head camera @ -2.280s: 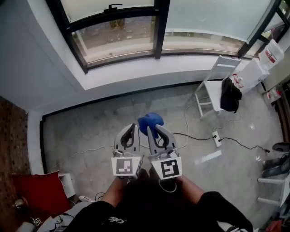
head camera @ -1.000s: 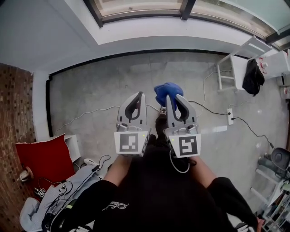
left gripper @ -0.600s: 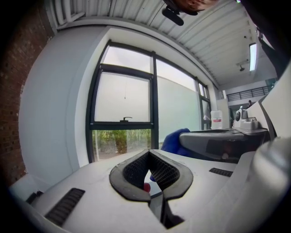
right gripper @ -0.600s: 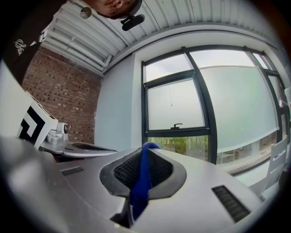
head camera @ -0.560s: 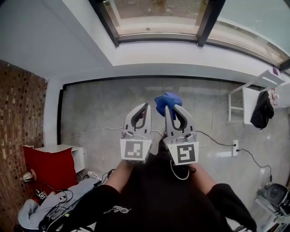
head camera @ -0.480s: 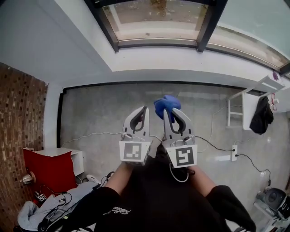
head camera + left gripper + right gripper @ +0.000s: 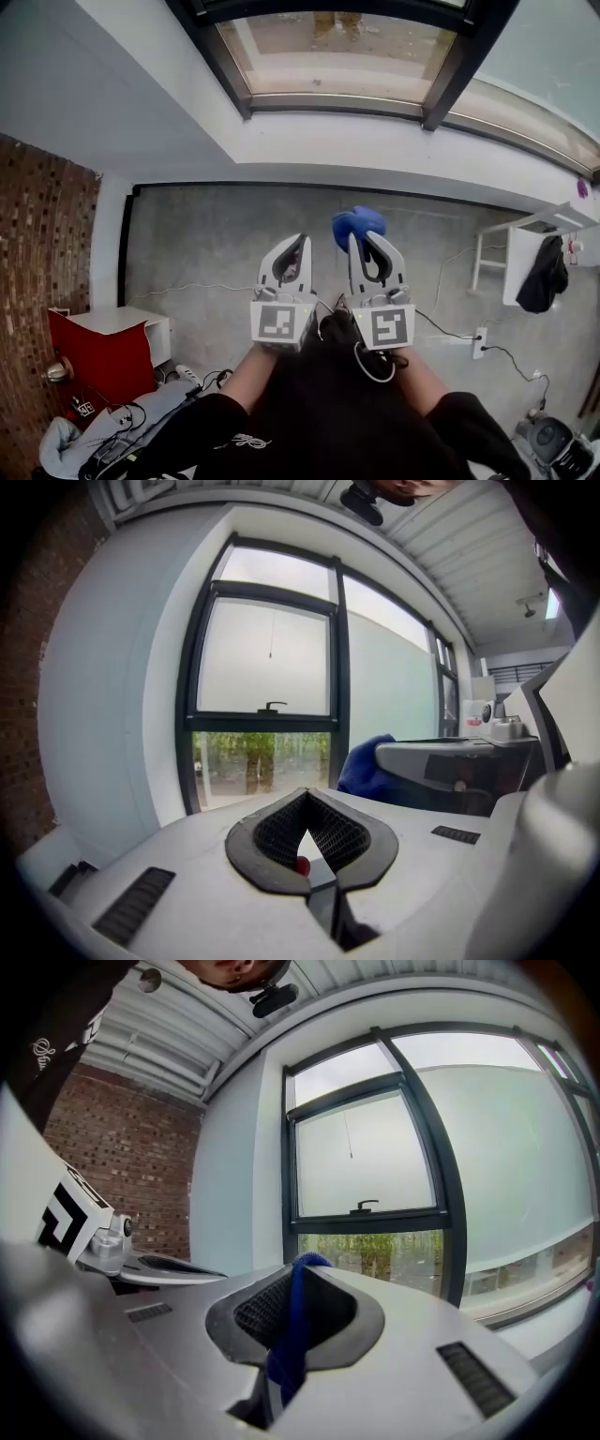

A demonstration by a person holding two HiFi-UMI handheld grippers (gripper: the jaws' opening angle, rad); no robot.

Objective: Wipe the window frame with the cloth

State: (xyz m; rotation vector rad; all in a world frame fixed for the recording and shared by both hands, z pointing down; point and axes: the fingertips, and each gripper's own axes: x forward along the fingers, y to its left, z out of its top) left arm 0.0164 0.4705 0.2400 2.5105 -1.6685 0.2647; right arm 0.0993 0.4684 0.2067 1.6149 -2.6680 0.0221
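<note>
Approach stage; wiping not yet begun. Holding both tools close in front of the body over the grey, mottled floor (image 7: 206,234), well short of the window frame (image 7: 236,82) at the far side of the scene, with no contact showing between cloth and frame.

Pinching the blue cloth (image 7: 357,225) in the right hand-held gripper (image 7: 361,246), closed tightly on a thin fold running up between ribbed black pads (image 7: 260,1313), with the bulk bunching past the tips as a soft, rounded wad.

Carrying nothing in the left hand-held gripper (image 7: 298,248), shut tip to tip just to the left of its partner, leaving only a small diamond-shaped hollow between the mesh-textured pads.

Facing, in both gripper views, a dark, smooth, straight-edged frame: slim uprights and a horizontal bar bearing a small handle (image 7: 272,706), with clear glass (image 7: 262,761) below and frosted panes (image 7: 267,658) above.

Judging all of the wiping as left to do: raising the cloth to the frame, pressing it on, and running it along the bars and uprights.

Bordering the opening, a smooth white sill (image 7: 375,141) and, at the left, rough red brick (image 7: 47,244).
</note>
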